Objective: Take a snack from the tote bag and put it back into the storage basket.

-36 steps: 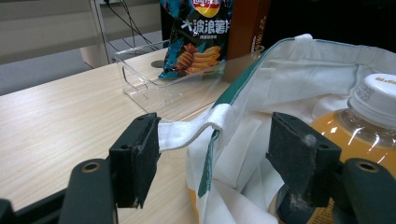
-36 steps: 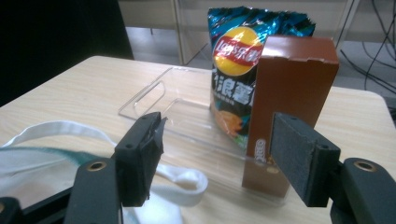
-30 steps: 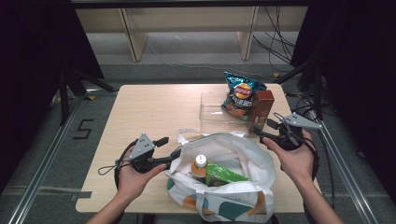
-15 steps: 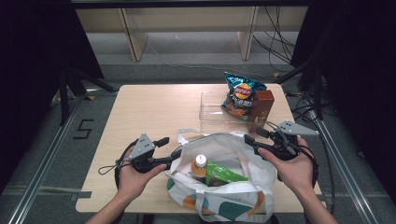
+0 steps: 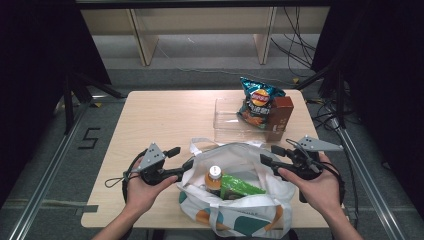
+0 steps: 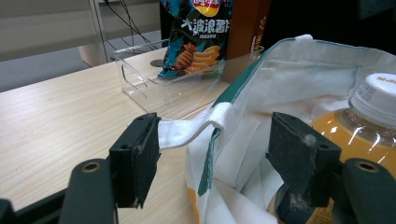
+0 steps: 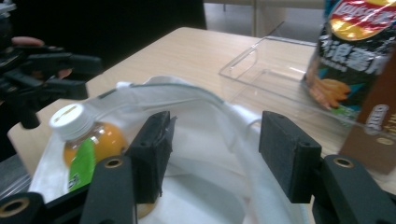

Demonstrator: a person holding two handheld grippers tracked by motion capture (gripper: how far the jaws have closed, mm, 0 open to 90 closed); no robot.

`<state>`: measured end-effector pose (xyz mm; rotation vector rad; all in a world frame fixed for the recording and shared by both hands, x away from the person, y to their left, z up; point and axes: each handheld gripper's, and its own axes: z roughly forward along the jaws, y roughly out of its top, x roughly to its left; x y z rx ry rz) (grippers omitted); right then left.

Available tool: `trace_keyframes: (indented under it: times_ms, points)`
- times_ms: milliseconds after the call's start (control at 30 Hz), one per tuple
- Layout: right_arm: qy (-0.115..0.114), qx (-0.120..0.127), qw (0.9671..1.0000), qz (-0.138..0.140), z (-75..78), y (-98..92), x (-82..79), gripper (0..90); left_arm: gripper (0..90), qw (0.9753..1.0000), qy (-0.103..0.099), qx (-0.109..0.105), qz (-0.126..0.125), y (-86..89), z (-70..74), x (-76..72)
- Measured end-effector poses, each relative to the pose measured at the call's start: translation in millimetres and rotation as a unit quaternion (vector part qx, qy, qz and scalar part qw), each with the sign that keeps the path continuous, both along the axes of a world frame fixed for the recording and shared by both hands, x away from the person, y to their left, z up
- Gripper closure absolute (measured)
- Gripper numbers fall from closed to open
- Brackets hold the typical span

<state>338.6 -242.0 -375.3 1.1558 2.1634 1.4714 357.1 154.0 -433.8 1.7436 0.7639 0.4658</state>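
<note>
A white tote bag (image 5: 235, 212) with teal and orange patches lies open at the table's near edge. Inside it are an orange drink bottle (image 5: 214, 178) with a white cap and a green packet (image 5: 241, 185). My left gripper (image 5: 181, 156) is open at the bag's left rim. In the left gripper view (image 6: 217, 154) the jaws straddle the white rim and strap (image 6: 196, 130), with the bottle (image 6: 369, 121) just beyond. At the bag's right rim my right gripper (image 5: 269, 154) is open; its jaws (image 7: 222, 149) stand on either side of the rim (image 7: 233, 121).
A clear plastic bin (image 5: 231, 125) sits at the back right of the table. A blue chips bag (image 5: 257, 102) leans in it, with a brown box (image 5: 280, 116) beside it. The left half of the wooden table (image 5: 160, 120) is bare.
My right gripper has moved left and nearer, from beside the brown box to the bag's right rim. The left gripper has stayed at the left rim.
</note>
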Motion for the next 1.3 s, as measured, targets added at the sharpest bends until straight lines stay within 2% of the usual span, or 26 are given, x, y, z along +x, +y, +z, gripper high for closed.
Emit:
trace_keyframes:
  times_ms: [67, 100, 133, 200, 267, 300, 367, 433, 467, 533, 567, 600, 700, 733, 767, 900, 933, 967, 1000, 1033, 1067, 1167, 1200, 1233, 1267, 1300]
  points:
    - [-0.007, -0.002, 0.9999, 0.015, -1.4, 1.9, -1.6, 47.4, 33.3, 1.0, -0.001, -0.002, 0.001, 0.4, 0.4, 0.6]
    - [-0.001, -0.007, 0.9997, 0.021, -1.4, 2.0, -3.0, 48.0, 33.3, 1.0, -0.002, -0.004, 0.0, 0.5, 0.2, 0.8]
    - [0.015, 0.001, 0.9995, 0.029, -2.9, 5.5, -5.6, 48.5, 33.3, 1.0, -0.002, -0.003, 0.001, 0.5, 0.0, 0.3]
    - [0.019, -0.001, 0.999, 0.042, -5.1, 9.5, -7.5, 48.8, 33.3, 1.0, -0.001, 0.003, 0.004, 0.6, 0.9, -1.2]
    - [0.02, -0.015, 0.9978, 0.062, -6.4, 9.9, -9.0, 48.7, 33.3, 1.0, -0.004, 0.001, 0.003, 0.2, 1.9, -1.7]
    - [0.011, -0.019, 0.9971, 0.073, -8.1, 10.5, -8.7, 48.7, 33.3, 1.0, -0.006, -0.003, 0.001, 0.2, 1.5, -1.1]
    - [0.029, -0.013, 0.9967, 0.075, -9.6, 12.9, -12.1, 48.8, 33.3, 1.0, -0.002, 0.002, 0.003, 1.0, 0.8, -1.5]
    - [0.022, -0.025, 0.9954, 0.089, -13.3, 14.3, -11.3, 48.9, 33.2, 1.0, -0.001, 0.001, 0.004, 1.3, 0.7, -1.4]
    - [0.029, -0.028, 0.995, 0.091, -13.4, 15.5, -12.4, 48.9, 33.3, 1.0, -0.002, 0.001, 0.005, 1.4, 1.5, -1.3]
    - [0.029, -0.031, 0.9936, 0.105, -15.9, 18.9, -12.1, 48.9, 33.2, 1.0, -0.004, 0.001, 0.005, 1.7, 2.3, -1.5]
    - [0.044, -0.027, 0.9935, 0.102, -15.8, 21.7, -14.7, 48.9, 33.2, 1.0, -0.003, 0.001, 0.005, 1.8, 2.1, -1.6]
    - [0.048, -0.024, 0.993, 0.106, -16.7, 23.4, -14.8, 48.9, 33.2, 1.0, -0.004, -0.004, 0.002, 1.5, 1.2, -1.2]
    - [0.047, -0.027, 0.9917, 0.116, -21.2, 26.6, -13.5, 48.8, 33.2, 1.0, -0.002, -0.001, 0.003, 1.2, 1.5, -1.6]
    - [0.044, -0.04, 0.9915, 0.115, -21.3, 26.1, -13.5, 48.7, 33.2, 1.0, -0.004, -0.003, 0.002, 1.0, 1.8, -1.3]
    - [0.049, -0.041, 0.9905, 0.122, -22.4, 26.8, -13.1, 48.7, 33.2, 1.0, -0.004, 0.001, 0.004, 1.0, 2.6, -1.9]
    - [0.042, -0.036, 0.9905, 0.126, -22.6, 27.6, -13.8, 48.7, 33.1, 1.0, -0.005, -0.002, 0.0, -0.1, 2.0, -1.8]
    - [0.054, -0.027, 0.9906, 0.123, -23.1, 28.6, -15.1, 48.6, 33.1, 1.0, -0.005, -0.002, 0.0, -0.2, 2.0, -1.8]
    - [0.054, -0.025, 0.9914, 0.116, -23.1, 29.5, -15.5, 48.6, 33.2, 1.0, -0.005, -0.002, -0.001, -0.3, 2.0, -1.8]
    - [0.067, -0.024, 0.9909, 0.114, -22.0, 30.0, -18.2, 48.6, 33.1, 1.0, -0.005, -0.002, 0.0, -0.4, 2.0, -1.7]
    - [0.06, -0.025, 0.991, 0.117, -22.5, 30.6, -17.5, 48.6, 33.2, 1.0, -0.005, -0.002, 0.0, -0.4, 2.0, -1.7]
    - [0.065, -0.022, 0.9908, 0.117, -21.8, 31.3, -18.3, 48.6, 33.2, 1.0, -0.005, -0.002, -0.001, -0.3, 2.0, -1.7]
    - [0.048, -0.037, 0.9895, 0.131, -21.7, 30.9, -17.2, 48.8, 33.1, 1.0, -0.005, -0.002, 0.0, -0.3, 2.0, -1.8]
    - [0.051, -0.031, 0.9893, 0.133, -22.7, 33.0, -17.4, 49.0, 33.1, 1.0, -0.005, -0.002, -0.001, -0.3, 2.0, -1.8]
    - [0.068, -0.026, 0.9893, 0.127, -22.7, 35.4, -20.3, 49.1, 33.1, 1.0, -0.005, -0.002, -0.001, -0.5, 2.1, -1.8]
    - [0.055, -0.029, 0.9885, 0.138, -24.6, 35.6, -18.2, 49.3, 33.1, 1.0, -0.005, -0.001, -0.001, -0.6, 2.1, -1.9]
    - [0.074, -0.025, 0.9878, 0.135, -24.3, 37.3, -20.9, 49.5, 33.1, 1.0, -0.005, -0.001, -0.001, -0.6, 2.2, -2.0]
